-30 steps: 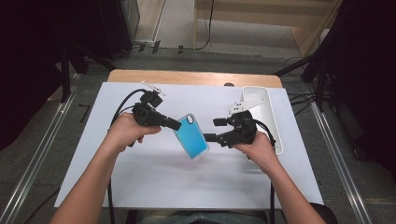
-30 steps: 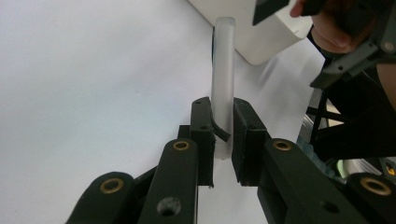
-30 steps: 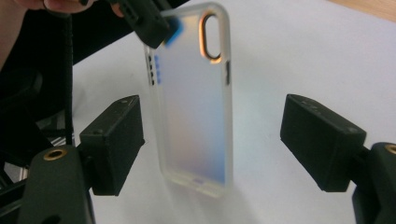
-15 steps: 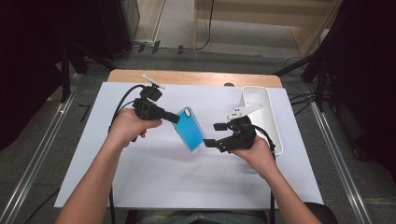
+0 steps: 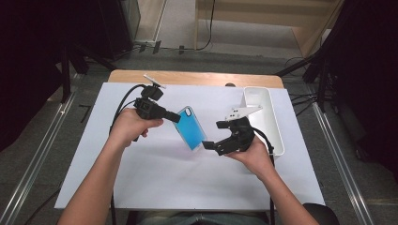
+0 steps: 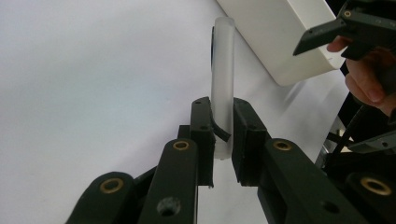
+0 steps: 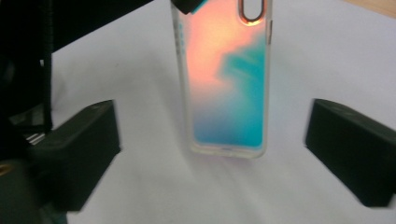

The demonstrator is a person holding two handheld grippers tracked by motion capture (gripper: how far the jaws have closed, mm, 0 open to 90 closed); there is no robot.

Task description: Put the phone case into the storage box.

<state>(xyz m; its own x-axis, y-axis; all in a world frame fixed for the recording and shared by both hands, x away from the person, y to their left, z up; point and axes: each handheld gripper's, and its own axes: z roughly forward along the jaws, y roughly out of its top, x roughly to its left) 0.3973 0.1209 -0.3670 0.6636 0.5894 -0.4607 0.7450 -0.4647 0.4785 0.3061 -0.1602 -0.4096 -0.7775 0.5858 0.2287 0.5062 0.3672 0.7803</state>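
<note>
Clear plastic with a blue-to-orange back: phone case (image 5: pixel 189 128) hanging above the white worktop (image 5: pixel 155 183), tilted, one end pinched edge-on in the left claw (image 5: pixel 174 117). Left claw clamped on the thin side wall (image 6: pixel 222 93), grip small and near one corner. Right claw (image 5: pixel 211 144) spread wide, just short of the case's lower end (image 7: pixel 229 140), touching nothing.

Risks, as a judgement: slick, flexible wall under a narrow pinch, so likely to pivot or slip out if swung quickly. Right claw closing off-centre could push the free end sideways and twist it out of the left grip. Closing on the flat faces rather than the rims could bow the soft shell.

Room: white tray (image 5: pixel 267 117) close behind the right hand (image 5: pixel 256 157), its near wall the one obstacle to drawing back that way. Bare worktop below and towards the person, plenty of space to lower or lay the case flat. Wooden far edge (image 5: pixel 197 77) well apart. Cable (image 5: pixel 123 104) trailing off the left side, clear of the case.
</note>
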